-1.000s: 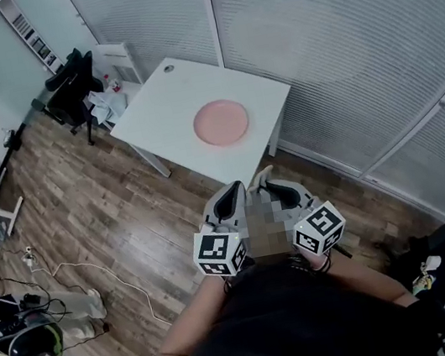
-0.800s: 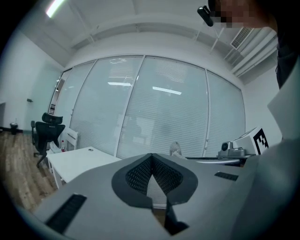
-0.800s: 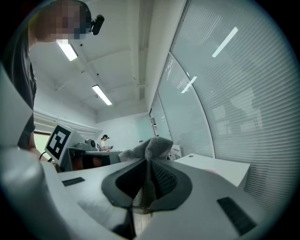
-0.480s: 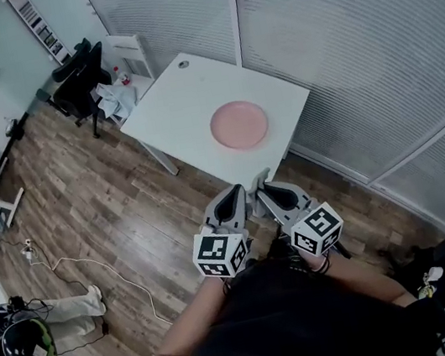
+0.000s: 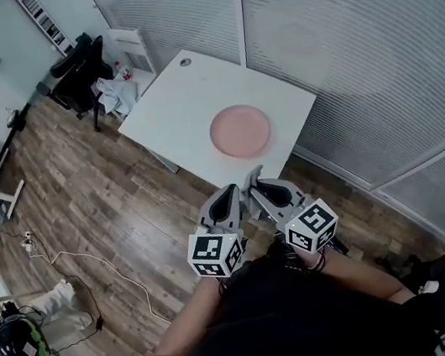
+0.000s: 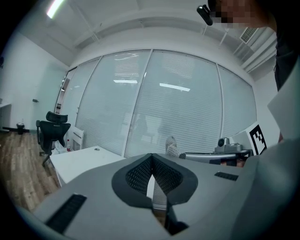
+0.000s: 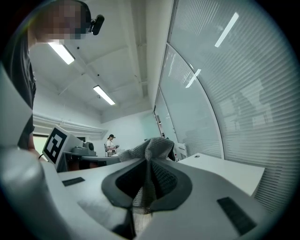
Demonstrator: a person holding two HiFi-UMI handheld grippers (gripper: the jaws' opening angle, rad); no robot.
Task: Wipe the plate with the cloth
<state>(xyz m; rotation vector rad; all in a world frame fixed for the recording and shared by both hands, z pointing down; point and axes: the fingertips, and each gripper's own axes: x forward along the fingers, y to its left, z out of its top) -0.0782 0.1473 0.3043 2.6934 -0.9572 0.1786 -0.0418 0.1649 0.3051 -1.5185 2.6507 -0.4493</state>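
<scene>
The plate (image 5: 240, 130) lies on the table (image 5: 168, 110) ahead, well apart. The right tool (image 5: 251, 185) (clamped on the cloth (image 5: 254, 174)) is slightly nearer it than the left tool (image 5: 232, 190), jaws together, empty.

No word, number or brand name can be read anywhere. The only printed marks are the black-and-white square patterns on the 2 marker cubes: 1 on the left gripper (image 5: 232, 188) and 1 on the right gripper (image 5: 252, 180), both near the closest corner of the desk (image 5: 169, 114). These are block codes, not letters or digits. The same kind of pattern shows in each gripper view, on the other gripper's cube, and it is no more readable there.
</scene>
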